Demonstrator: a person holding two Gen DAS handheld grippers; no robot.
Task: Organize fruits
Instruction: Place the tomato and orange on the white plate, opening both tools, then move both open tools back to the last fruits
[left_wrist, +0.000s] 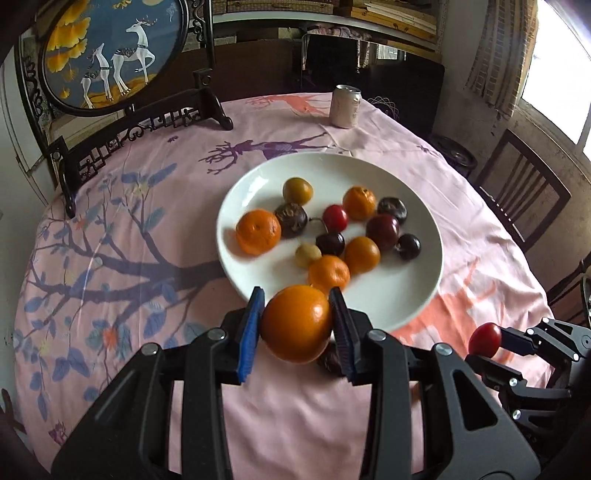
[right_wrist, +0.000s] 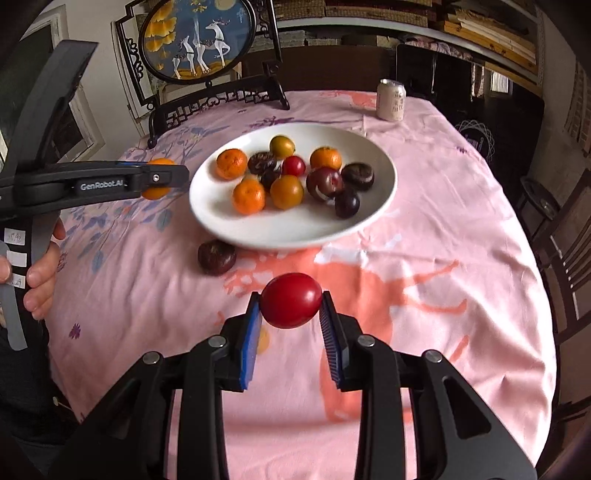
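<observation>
Your left gripper (left_wrist: 296, 325) clamps a smooth, glossy round orange (left_wrist: 296, 324) just before the white ceramic plate (left_wrist: 399, 306) of mixed fruit. Your right gripper (right_wrist: 290, 301) pinches a shiny red oval tomato (right_wrist: 290, 300) above the pink tablecloth (right_wrist: 443, 229).

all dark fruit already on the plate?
No: in the right wrist view one dark fruit lies on the tablecloth, just off the near-left rim of the white plate.

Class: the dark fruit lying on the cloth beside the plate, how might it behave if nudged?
The dark fruit looks round, so it would probably roll. The cloth seems soft, likely slowing it. The plate rim beside it might stop it.
</observation>
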